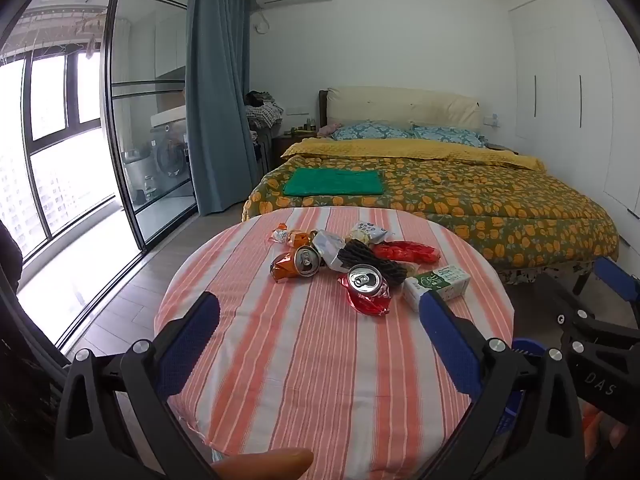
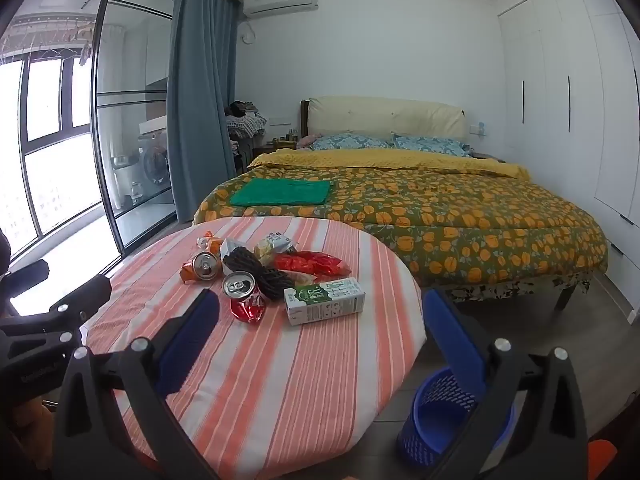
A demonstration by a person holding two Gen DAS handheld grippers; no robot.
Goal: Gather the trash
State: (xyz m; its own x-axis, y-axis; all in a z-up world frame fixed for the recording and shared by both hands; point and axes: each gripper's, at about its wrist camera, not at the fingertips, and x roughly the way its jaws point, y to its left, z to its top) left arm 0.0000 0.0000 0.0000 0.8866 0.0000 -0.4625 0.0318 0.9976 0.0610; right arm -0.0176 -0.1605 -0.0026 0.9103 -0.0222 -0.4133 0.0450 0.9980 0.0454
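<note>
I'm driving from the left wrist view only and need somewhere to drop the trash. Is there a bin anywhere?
Observer: Yes, a blue mesh basket stands on the floor, just off the right edge of the table in the right wrist view.
Operator: Anything in it?
Observer: The part of its inside that shows looks empty.
Operator: Is the right gripper free?
Observer: Yes, the right gripper is open and holds nothing.

The tablecloth [image 2: 280,380] is striped orange and white; the quilt [image 2: 460,216] is patterned with orange pumpkins on green; the basket [image 2: 432,420] is blue.
</note>
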